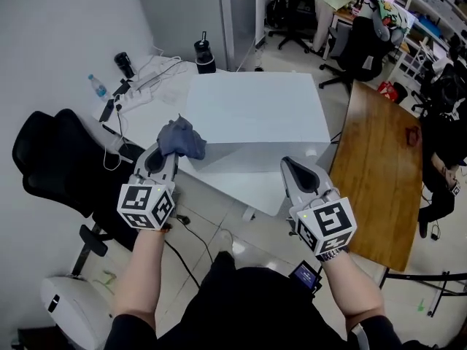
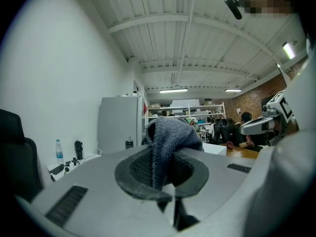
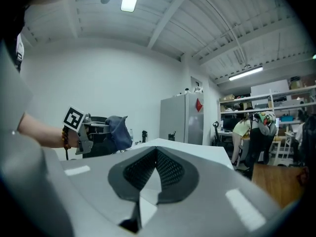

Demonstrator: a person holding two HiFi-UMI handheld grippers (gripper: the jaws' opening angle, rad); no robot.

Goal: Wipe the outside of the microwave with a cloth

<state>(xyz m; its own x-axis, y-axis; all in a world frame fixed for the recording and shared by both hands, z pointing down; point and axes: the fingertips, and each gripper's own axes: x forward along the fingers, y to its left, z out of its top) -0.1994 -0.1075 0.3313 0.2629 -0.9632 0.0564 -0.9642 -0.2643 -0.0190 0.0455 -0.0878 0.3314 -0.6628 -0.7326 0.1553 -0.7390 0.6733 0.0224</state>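
Left gripper [image 1: 163, 157] and right gripper [image 1: 289, 166] hover level before a big white box [image 1: 252, 115], which stands between a wooden desk [image 1: 379, 173] on the right and a black chair [image 1: 51, 166] on the left. The left fingers grip a bunched blue-grey cloth [image 1: 182, 138] at the box's near left corner. The right fingers are closed on nothing. Beyond the chair stands a small bottle [image 1: 98, 86].

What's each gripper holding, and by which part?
Left gripper: shut on the blue-grey cloth, pinching a bunched fold. Right gripper: shut, empty.
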